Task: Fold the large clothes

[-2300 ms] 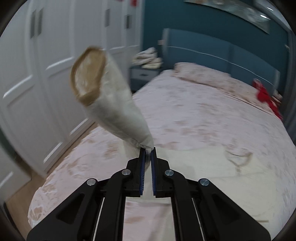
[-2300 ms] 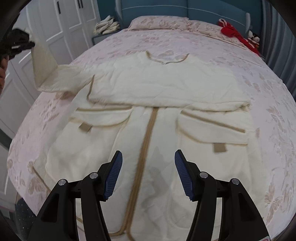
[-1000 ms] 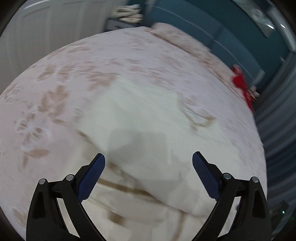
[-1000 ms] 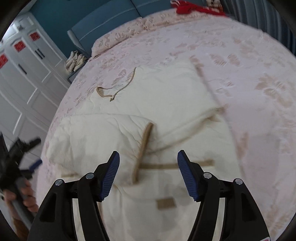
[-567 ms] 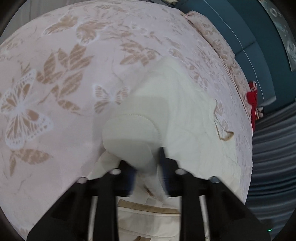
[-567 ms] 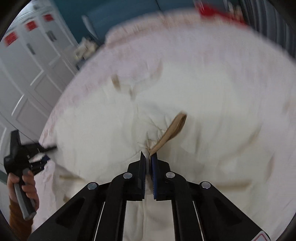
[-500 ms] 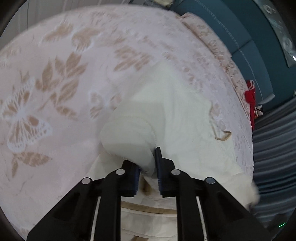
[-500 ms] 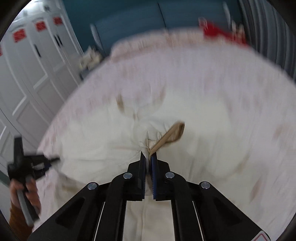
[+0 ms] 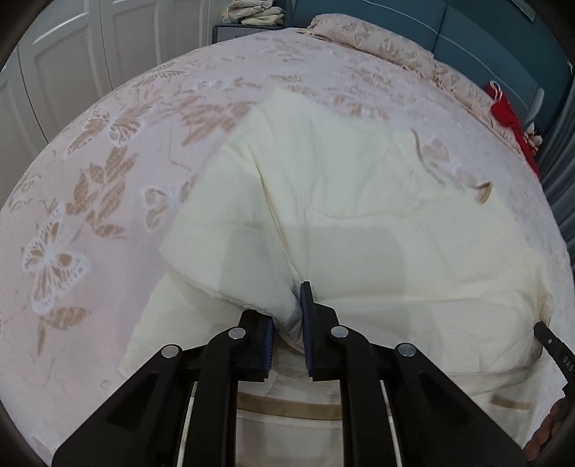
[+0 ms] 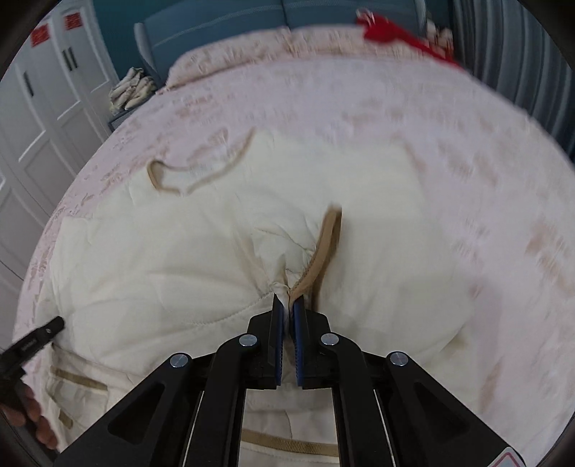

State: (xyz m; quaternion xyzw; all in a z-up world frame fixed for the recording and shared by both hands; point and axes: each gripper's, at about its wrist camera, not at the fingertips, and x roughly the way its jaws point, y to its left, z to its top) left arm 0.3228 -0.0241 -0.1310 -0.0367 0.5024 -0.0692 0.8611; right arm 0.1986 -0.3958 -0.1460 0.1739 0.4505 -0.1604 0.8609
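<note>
On the floral bedspread (image 9: 107, 172), a cream quilted coat (image 9: 359, 186) is lying partly folded, both grippers clenching its fabric.
The left gripper (image 9: 287, 323) is pinching a puffy fold at the near edge, while the right gripper (image 10: 287, 316) is clamping bunched cloth beside tan trim (image 10: 327, 244); red cloth (image 10: 399, 25) is lying near the headboard.

Floral bed (image 9: 107, 186), cream coat (image 9: 359, 201), pillows (image 9: 377, 39)
</note>
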